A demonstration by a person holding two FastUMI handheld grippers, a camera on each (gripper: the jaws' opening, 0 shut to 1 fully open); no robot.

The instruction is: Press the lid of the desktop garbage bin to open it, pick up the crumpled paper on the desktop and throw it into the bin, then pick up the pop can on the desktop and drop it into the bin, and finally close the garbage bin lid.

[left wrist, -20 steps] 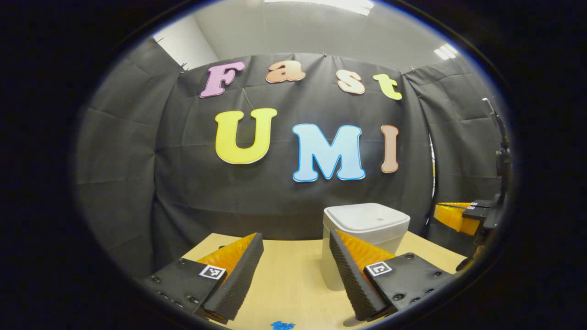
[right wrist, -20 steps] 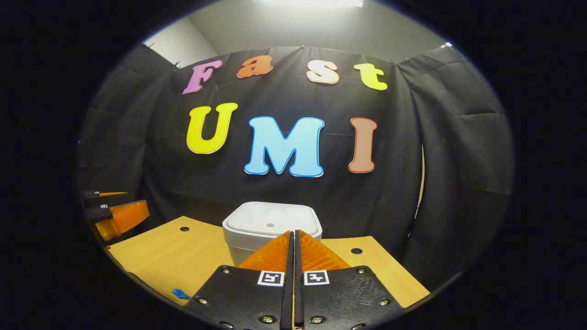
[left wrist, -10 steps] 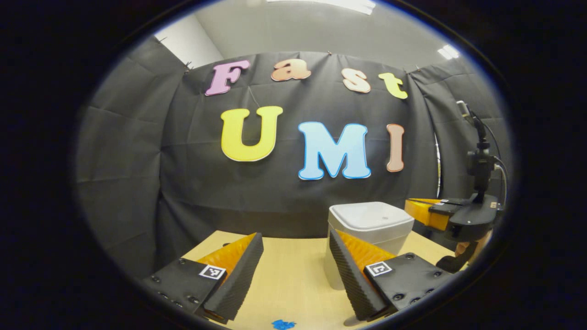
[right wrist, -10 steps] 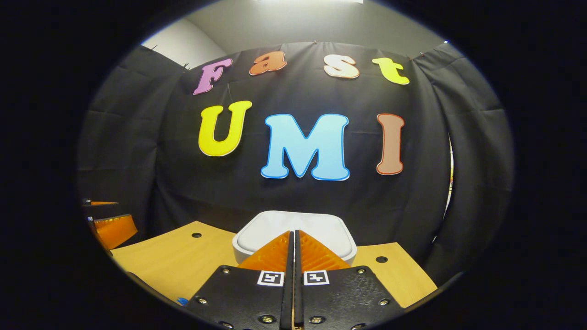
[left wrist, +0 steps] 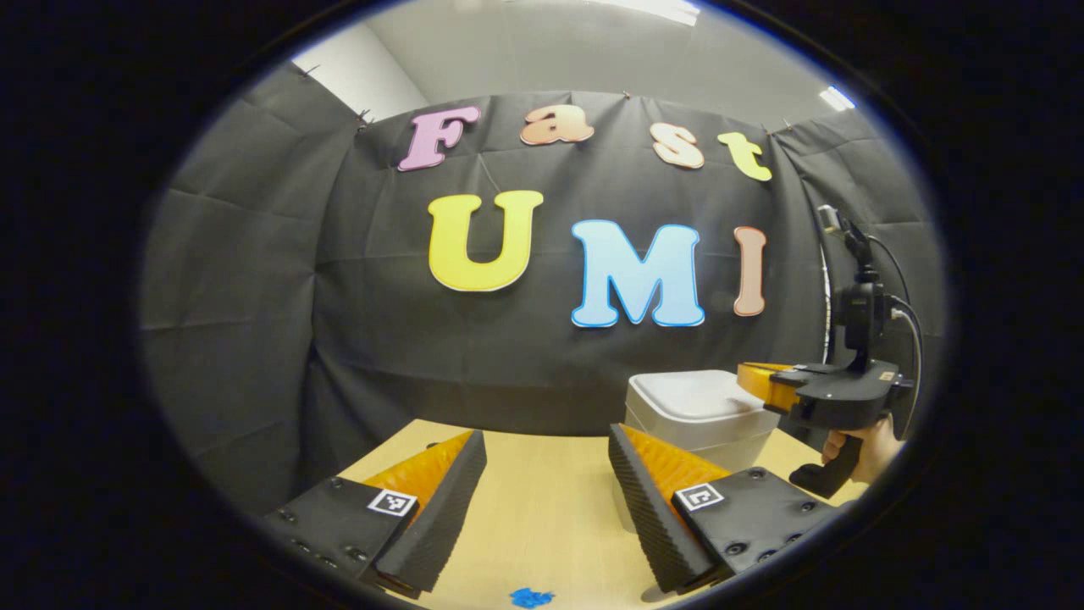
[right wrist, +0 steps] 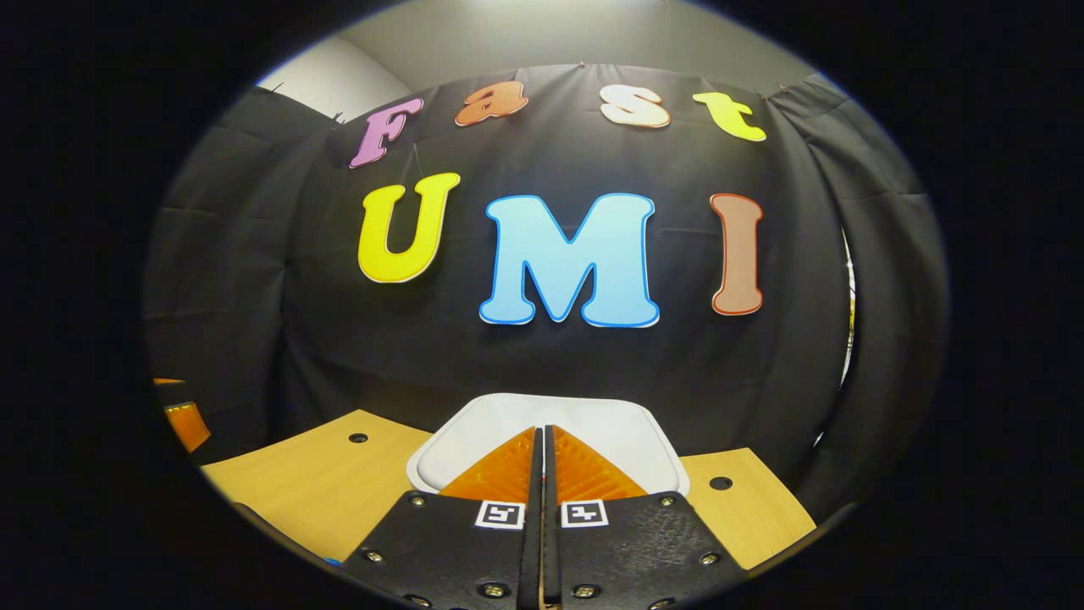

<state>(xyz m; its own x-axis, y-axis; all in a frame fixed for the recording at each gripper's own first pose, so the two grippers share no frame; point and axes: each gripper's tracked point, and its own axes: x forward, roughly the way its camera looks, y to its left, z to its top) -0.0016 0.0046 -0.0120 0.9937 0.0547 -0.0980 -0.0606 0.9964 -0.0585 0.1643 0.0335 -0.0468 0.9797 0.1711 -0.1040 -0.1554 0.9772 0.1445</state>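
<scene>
The white garbage bin (left wrist: 688,413) stands on the wooden table, its lid (right wrist: 622,434) down. My right gripper (right wrist: 542,434) is shut with nothing between its fingers, and its tips are over the middle of the lid. In the left gripper view the right gripper (left wrist: 749,374) reaches in from the right, just above the lid's right part, held by a hand (left wrist: 865,442). Whether it touches the lid I cannot tell. My left gripper (left wrist: 546,473) stands open over the table, left of and nearer than the bin, holding nothing. Its fingers (right wrist: 183,421) show at the far left edge of the right gripper view.
The light wooden table (left wrist: 542,517) has a small blue mark (left wrist: 532,597) near its front edge. Two round holes (right wrist: 358,438) (right wrist: 721,483) sit in the tabletop on either side of the bin. Black cloth walls close behind the bin.
My right gripper has moved forward and now sits over the bin lid, which looks larger and closer. The left gripper has turned slightly left, staying open.
</scene>
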